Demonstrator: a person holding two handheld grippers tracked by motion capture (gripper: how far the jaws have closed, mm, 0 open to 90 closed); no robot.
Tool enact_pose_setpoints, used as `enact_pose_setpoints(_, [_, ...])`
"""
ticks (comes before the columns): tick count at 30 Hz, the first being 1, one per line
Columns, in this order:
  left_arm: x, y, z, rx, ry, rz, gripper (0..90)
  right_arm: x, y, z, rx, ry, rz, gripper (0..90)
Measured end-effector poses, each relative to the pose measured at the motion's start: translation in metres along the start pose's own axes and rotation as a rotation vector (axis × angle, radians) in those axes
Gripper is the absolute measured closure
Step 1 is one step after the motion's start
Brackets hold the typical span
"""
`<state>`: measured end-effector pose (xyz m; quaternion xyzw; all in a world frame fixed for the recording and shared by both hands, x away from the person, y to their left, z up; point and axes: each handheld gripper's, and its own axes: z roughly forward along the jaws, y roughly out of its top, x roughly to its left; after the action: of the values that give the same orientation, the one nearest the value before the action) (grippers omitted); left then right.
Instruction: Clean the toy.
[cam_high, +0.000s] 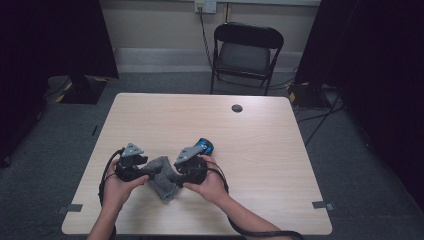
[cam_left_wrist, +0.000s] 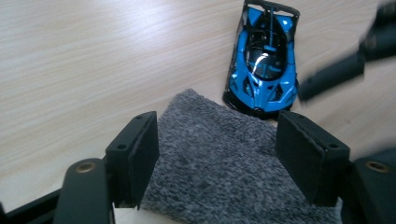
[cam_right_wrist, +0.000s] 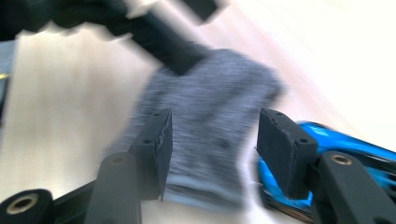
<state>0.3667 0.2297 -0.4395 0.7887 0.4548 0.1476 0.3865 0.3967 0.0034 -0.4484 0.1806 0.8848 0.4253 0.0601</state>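
Observation:
A grey knitted cloth (cam_high: 163, 184) lies on the table's near side, between my two grippers. A blue toy car (cam_high: 204, 147) sits just beyond it, touching the cloth's far edge (cam_left_wrist: 219, 154) in the left gripper view. My left gripper (cam_high: 152, 170) points right, and its jaws stand open over the cloth with the pads clear of it. From the other side my right gripper (cam_high: 172, 176) points left, jaws open above the cloth (cam_right_wrist: 210, 112), with the car (cam_right_wrist: 336, 144) beside its right jaw. Nothing is held.
The pale wooden table (cam_high: 200, 115) has a dark cable grommet (cam_high: 237, 108) near its far edge. A black folding chair (cam_high: 245, 50) stands behind the table. Dark curtains hang at both sides.

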Motion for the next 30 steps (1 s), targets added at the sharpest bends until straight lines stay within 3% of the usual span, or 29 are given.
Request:
enact_pose_setpoints(4, [-0.007,-0.006,-0.004,0.006,0.006,0.001,32.2,-0.022,-0.005,-0.012,-0.003,-0.044,0.049,44.5])
enact_pose_setpoints(7, [-0.012,-0.011,-0.008,0.014,0.007,-0.002,32.8,-0.030,-0.011,-0.014,0.012,-0.062,0.050,47.3])
enact_pose_setpoints(10, [-0.018,-0.016,-0.012,0.019,0.002,-0.011,32.9,-0.031,-0.016,-0.010,0.024,-0.052,0.040,51.4])
enact_pose_setpoints(15, [-0.024,-0.023,-0.012,0.036,-0.009,-0.013,32.1,-0.021,-0.017,-0.001,0.041,-0.025,-0.002,57.6])
enact_pose_setpoints(22, [-0.020,-0.025,-0.009,0.040,0.023,-0.044,26.8,-0.005,-0.019,0.015,0.055,0.005,-0.003,64.7])
enact_pose_setpoints(30, [-0.017,-0.021,-0.013,0.026,0.023,-0.048,27.5,0.020,-0.009,0.046,0.055,0.046,-0.011,62.8])
